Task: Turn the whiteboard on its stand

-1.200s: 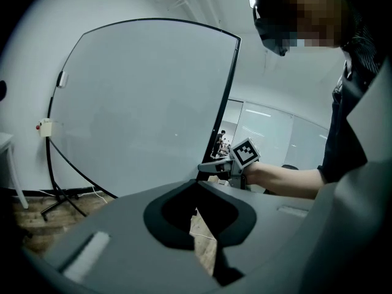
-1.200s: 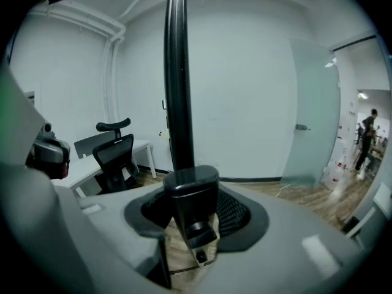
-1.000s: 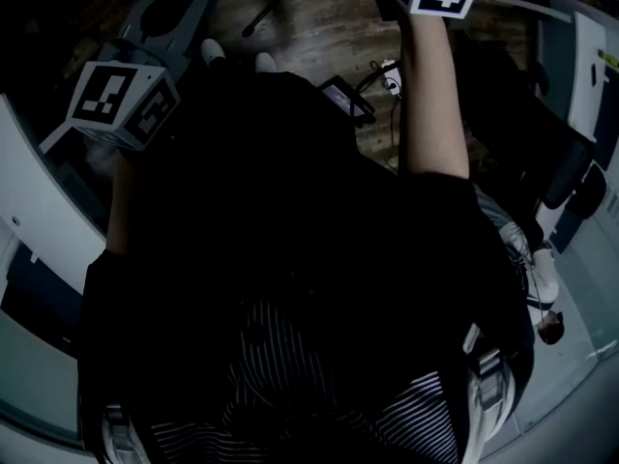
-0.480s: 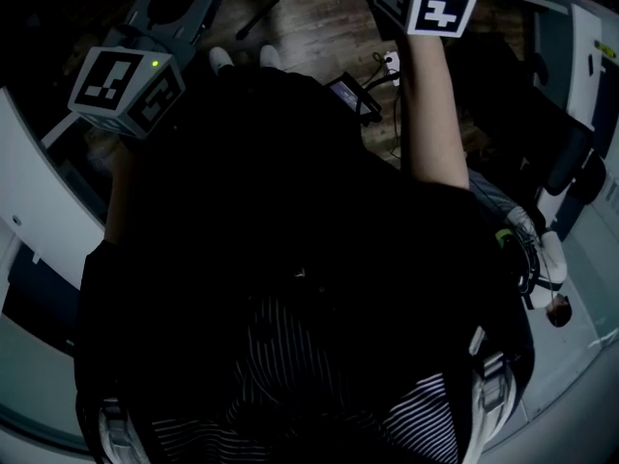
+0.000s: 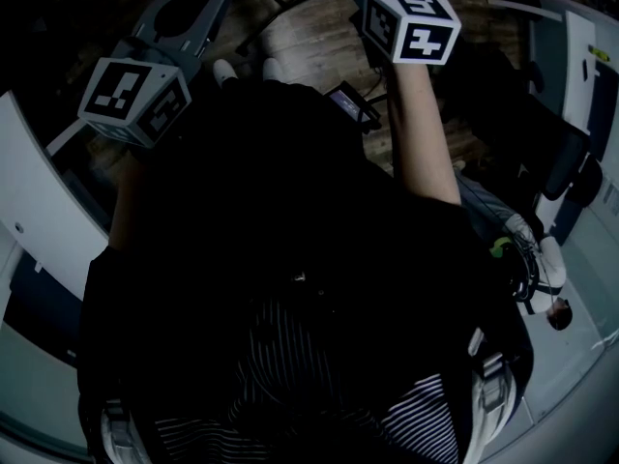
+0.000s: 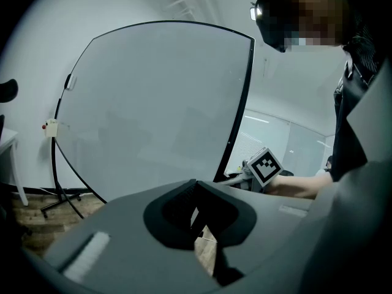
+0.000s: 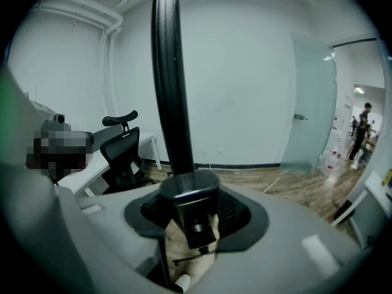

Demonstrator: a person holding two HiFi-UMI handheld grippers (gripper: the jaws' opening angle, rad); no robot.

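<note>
Left gripper view has the whiteboard (image 6: 153,109) filling the left and middle of the frame, its black-edged right side slanting down behind my left tool (image 6: 199,216). That tool's jaws sit almost together at the bottom centre, with only a slit of wooden floor (image 6: 207,256) between them and nothing gripped. Right gripper view shows my right tool (image 7: 190,222) at the bottom centre clamped on the black stand post (image 7: 168,90) at its thicker collar (image 7: 190,192), the post rising straight to the top edge.
</note>
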